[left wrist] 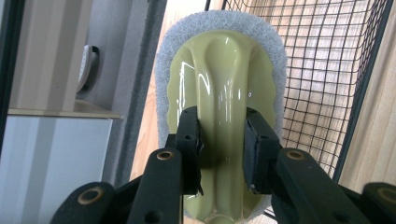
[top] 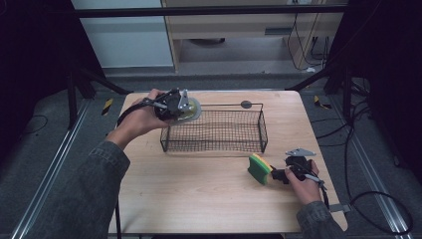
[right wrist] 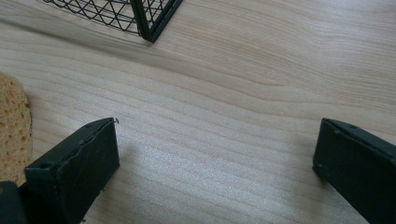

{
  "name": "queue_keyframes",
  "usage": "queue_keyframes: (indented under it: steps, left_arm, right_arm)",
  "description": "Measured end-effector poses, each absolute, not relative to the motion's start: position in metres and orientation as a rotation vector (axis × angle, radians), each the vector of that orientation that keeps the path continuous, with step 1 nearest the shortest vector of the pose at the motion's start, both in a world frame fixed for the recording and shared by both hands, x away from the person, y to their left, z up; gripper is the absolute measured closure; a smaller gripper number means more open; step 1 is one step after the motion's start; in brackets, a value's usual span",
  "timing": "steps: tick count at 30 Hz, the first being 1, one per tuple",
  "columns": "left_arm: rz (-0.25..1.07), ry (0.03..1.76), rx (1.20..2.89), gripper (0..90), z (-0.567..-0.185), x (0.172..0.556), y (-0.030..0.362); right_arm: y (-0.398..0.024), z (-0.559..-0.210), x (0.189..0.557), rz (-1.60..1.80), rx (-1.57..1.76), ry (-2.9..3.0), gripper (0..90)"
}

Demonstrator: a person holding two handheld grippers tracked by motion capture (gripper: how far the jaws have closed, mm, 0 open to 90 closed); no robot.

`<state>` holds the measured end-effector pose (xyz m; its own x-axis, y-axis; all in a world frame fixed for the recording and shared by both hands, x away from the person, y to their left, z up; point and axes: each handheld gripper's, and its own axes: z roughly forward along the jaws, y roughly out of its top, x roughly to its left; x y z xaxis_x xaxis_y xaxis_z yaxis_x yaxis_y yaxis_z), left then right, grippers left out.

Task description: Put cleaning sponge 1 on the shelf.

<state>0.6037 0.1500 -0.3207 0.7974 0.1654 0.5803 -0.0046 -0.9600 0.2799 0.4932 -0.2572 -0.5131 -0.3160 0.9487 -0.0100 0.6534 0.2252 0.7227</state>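
Observation:
A scrubber (left wrist: 224, 70) with a glossy olive-green handle and a grey pad is held above the table's far left, just outside the black wire basket's (top: 214, 130) left end. My left gripper (left wrist: 222, 135) is shut on its handle ridge, and the scrubber (top: 193, 107) with the left gripper (top: 174, 104) sits at the basket's back left corner. A green and yellow sponge (top: 260, 168) stands on edge near the table's right front. My right gripper (top: 279, 174) is just right of it, open wide. In the right gripper view the sponge (right wrist: 13, 126) lies outside the left jaw of the right gripper (right wrist: 215, 144), with bare wood between the jaws.
The basket's corner (right wrist: 149, 18) is ahead of the right gripper. A small dark disc (top: 246, 104) lies on the wooden table (top: 199, 189) behind the basket. Black frame posts and cables stand around the table on the grey floor.

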Motion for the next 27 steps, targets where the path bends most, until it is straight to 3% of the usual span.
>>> queue_keyframes:
  steps: [27]
  left_arm:
    - [0.876, 0.119, 2.760, 70.7, -0.335, 0.611, 0.147]
  right_arm:
    - [-0.256, -0.513, 0.494, 0.870, 1.477, 2.052, 0.5]
